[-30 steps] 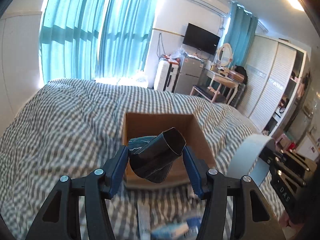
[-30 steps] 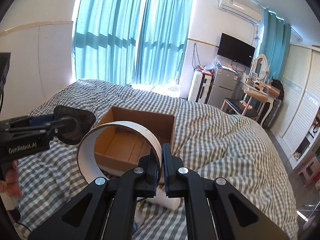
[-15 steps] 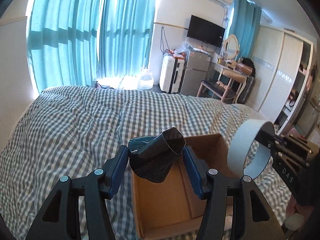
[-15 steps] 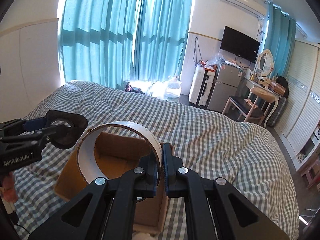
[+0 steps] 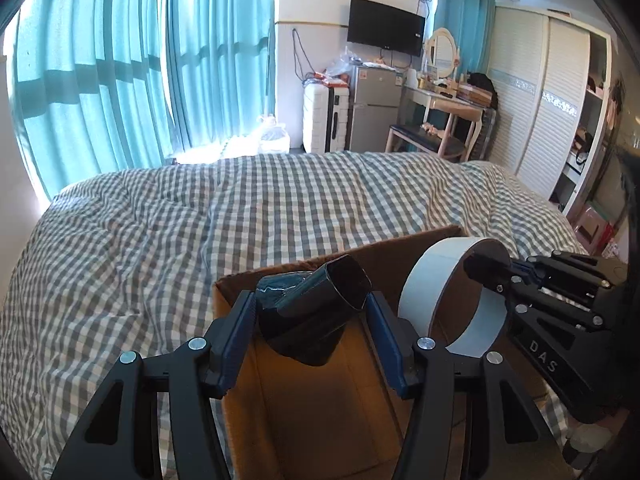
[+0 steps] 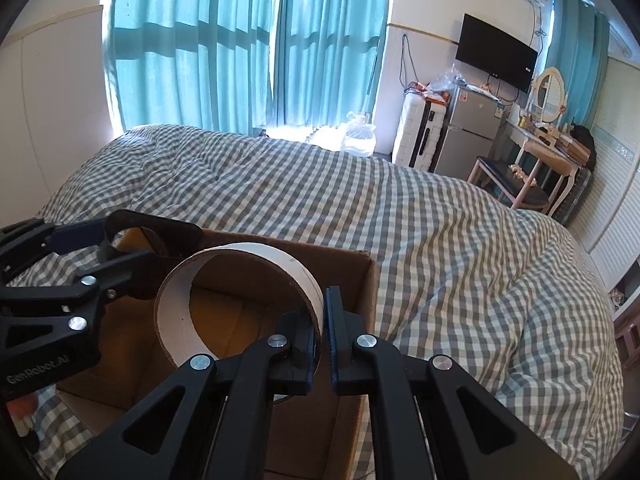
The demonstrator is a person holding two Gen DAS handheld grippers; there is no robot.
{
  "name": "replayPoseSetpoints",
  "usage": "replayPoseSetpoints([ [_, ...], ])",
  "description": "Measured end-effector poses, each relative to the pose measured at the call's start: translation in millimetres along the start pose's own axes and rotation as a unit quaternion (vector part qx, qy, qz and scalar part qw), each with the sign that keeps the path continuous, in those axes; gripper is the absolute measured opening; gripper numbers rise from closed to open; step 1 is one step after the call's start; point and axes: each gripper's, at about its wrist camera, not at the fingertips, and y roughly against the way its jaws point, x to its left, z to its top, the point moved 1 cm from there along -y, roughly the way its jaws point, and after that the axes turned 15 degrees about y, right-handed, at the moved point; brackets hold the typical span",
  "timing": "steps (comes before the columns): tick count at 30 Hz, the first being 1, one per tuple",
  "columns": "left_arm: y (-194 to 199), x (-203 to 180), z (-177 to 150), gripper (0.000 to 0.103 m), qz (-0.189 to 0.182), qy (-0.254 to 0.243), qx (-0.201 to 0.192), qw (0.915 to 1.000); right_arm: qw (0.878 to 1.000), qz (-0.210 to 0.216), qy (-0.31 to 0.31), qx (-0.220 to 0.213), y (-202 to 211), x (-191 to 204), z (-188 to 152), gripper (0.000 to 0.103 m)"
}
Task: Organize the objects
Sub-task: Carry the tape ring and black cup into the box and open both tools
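Cardboard box (image 5: 304, 412) on the bed sits right below both jaws, so I'd lower first, then part the left gripper (image 5: 312, 320), clamped on the black roll (image 5: 316, 312), and the right gripper (image 6: 323, 330), pinching the white tape ring's (image 6: 236, 300) wall.

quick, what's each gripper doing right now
Left gripper: closed on the black bag roll, held over the cardboard box.
Right gripper: closed on the white tape ring's wall, also over the box.

Checked duvet (image 5: 280, 208); teal curtains (image 6: 248, 40); wall television (image 5: 386, 26).
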Motion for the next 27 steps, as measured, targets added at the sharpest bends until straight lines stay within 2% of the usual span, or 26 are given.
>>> replayPoseSetpoints([
  [5,-13,2,-11,0.060,0.008,-0.005,0.022,0.9997,1.000,0.008,0.004,0.014,-5,7,-10,0.005],
  [6,-14,2,-13,0.062,0.009,-0.006,0.025,0.9996,1.000,0.010,0.004,0.018,-6,7,-11,0.008],
  [7,-13,2,-14,0.065,0.011,-0.007,0.028,0.9995,1.000,0.014,0.004,0.022,-6,7,-12,0.019],
  [8,-12,1,-16,0.074,0.015,-0.009,0.027,0.9995,0.999,0.022,0.004,0.027,-6,8,-15,0.028],
  [9,-10,0,-18,0.083,0.018,-0.011,0.026,0.9995,0.999,0.023,0.004,0.031,-4,10,-15,0.048],
  [10,-5,0,-20,0.085,0.019,-0.013,0.022,0.9995,0.999,0.029,0.004,0.032,-2,11,-17,0.055],
  [17,37,1,-29,0.090,0.007,-0.009,0.010,0.9999,1.000,0.018,-0.010,0.001,48,11,-21,0.070],
  [23,89,5,-31,0.096,0.019,-0.019,-0.031,0.9992,1.000,0.000,-0.003,-0.031,108,15,-20,0.071],
  [27,120,8,-33,0.097,0.031,-0.005,-0.042,0.9986,0.999,-0.013,0.006,-0.050,153,16,-22,0.072],
])
